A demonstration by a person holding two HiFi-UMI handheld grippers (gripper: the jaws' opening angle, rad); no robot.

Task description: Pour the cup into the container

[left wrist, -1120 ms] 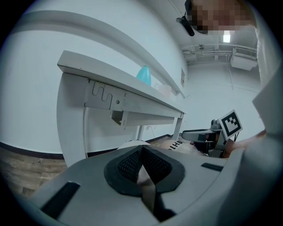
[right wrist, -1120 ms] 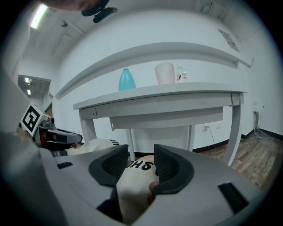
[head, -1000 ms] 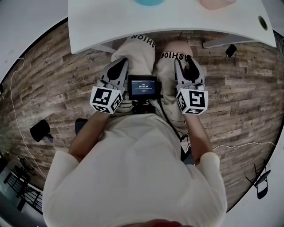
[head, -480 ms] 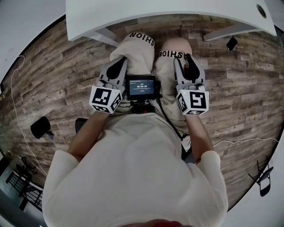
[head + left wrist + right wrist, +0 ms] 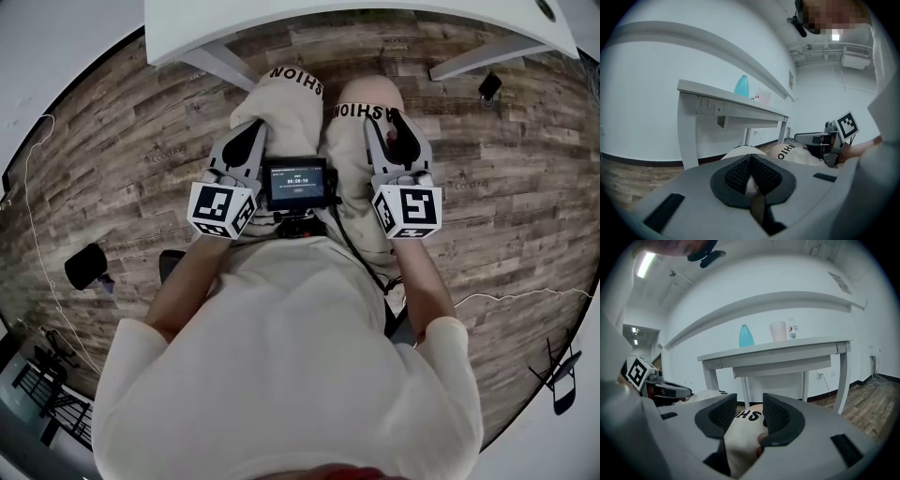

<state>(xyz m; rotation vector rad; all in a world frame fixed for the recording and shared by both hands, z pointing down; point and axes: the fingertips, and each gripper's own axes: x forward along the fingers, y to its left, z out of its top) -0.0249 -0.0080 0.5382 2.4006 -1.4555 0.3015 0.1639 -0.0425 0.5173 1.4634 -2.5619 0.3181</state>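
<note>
Cup [image 5: 778, 331] atop table [image 5: 797, 350] in right gripper view

Your floor [image 5: 112, 159], left of frame: matt, rough-grained wood planks. The table [image 5: 375, 19] up top: smooth, white. Your shirt [image 5: 281, 356]: cream cloth. Your right gripper [image 5: 749, 405]: matt grey plastic, black ribbed pads [image 5: 723, 414].

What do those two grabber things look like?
The left gripper and right gripper are grey wedges with black ridged pads. Each carries a white cube with black square markers. The sleeves are short and cream.
</note>
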